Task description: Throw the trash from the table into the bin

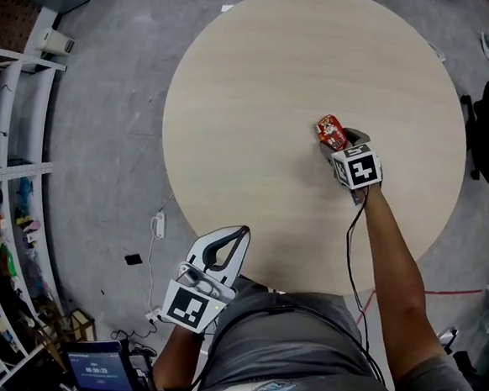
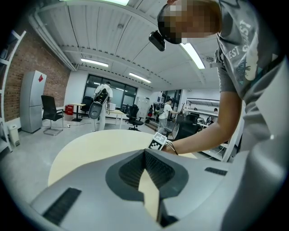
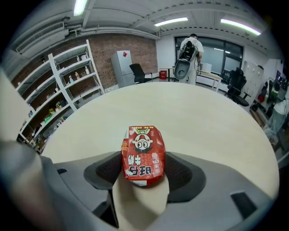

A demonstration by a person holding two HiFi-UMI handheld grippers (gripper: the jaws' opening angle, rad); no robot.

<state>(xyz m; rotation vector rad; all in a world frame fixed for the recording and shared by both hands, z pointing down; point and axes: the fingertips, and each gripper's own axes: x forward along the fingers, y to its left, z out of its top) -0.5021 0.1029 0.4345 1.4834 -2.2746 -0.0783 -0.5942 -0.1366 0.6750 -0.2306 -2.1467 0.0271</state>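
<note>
Found the red snack packet (image 1: pixel 329 131), with a cartoon face on it, near the middle of the round table (image 1: pixel 262 82), only slightly toward 1 o'clock from the centre. Had the right gripper (image 1: pixel 337 140) set over it from the 5 o'clock side, jaws wide apart, one pad at each long side of the packet (image 3: pixel 142 155) and, as far as could be judged, not yet pressing. Had the left gripper (image 1: pixel 243 231) at the 7 o'clock edge of the table, jaws together and empty. Saw no bin in any view. Called for a slow, square closing on the middle of the packet, because it looked soft and light, likely to crumple or slide away sideways. Called also for a straight lift before any swing, and for finding the bin first.
</note>
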